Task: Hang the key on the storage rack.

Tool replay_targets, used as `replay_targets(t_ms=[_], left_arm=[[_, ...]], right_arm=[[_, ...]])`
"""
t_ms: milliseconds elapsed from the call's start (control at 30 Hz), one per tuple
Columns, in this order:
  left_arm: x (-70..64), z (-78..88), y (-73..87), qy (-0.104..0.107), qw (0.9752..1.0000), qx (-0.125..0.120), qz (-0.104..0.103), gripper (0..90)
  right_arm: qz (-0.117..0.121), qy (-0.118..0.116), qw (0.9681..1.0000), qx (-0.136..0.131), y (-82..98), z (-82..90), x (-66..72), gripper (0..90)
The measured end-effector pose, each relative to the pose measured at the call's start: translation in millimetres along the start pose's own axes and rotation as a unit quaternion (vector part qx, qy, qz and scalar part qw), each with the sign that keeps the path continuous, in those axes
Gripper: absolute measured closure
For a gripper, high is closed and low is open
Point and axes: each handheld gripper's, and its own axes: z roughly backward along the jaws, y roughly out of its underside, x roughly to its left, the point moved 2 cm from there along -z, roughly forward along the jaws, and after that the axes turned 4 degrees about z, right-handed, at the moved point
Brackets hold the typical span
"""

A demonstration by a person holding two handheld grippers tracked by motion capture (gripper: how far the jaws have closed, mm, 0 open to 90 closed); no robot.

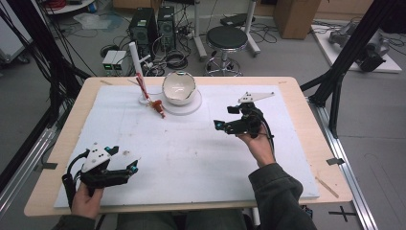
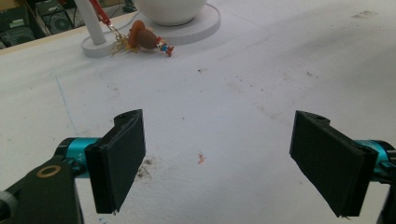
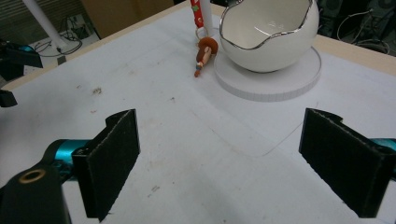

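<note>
Your left claw (image 1: pixel 125 168) hangs wide open near the front left of the bench (image 1: pixel 306 120), holding nothing. The little toy (image 1: pixel 158 109) lies far back, beside the white pole (image 1: pixel 135 67) and bowl (image 1: pixel 178 87). Your right claw (image 1: pixel 224 118), open and empty too, hovers nearer; reach carelessly and you may knock the bowl off its round plate (image 1: pixel 191 106).

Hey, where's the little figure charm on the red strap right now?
In the high view the figure charm lies on the white board at the far side, just left of the white bowl, beside the white post.
</note>
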Motion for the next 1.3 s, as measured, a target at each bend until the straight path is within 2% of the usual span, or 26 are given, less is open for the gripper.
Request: replay_targets(t_ms=[300,533,800,833,1300], left_arm=[[0.0,-1.0,0.1,0.002,1.0,0.0,0.003,18.7],[-0.5,-2.0,0.1,0.003,1.0,0.002,0.004,18.7],[-0.5,-2.3,-0.1,0.007,0.9999,0.003,0.007,18.7],[-0.6,-2.4,-0.1,0.006,1.0,0.003,0.007,18.7],[-0.9,-4.0,0.2,0.015,0.9998,0.006,0.011,18.7]], right_arm=[[0.005,0.005,1.0,-0.005,11.5,7.6,2.2,11.6],[0.01,0.009,0.9999,0.006,17.3,13.2,2.9,11.4],[0.013,0.017,0.9998,-0.003,27.1,24.0,4.0,11.4],[0.006,0.018,0.9998,-0.004,31.8,26.2,3.9,11.4],[-0.007,0.031,0.9995,-0.001,58.7,42.3,0.7,11.4]])
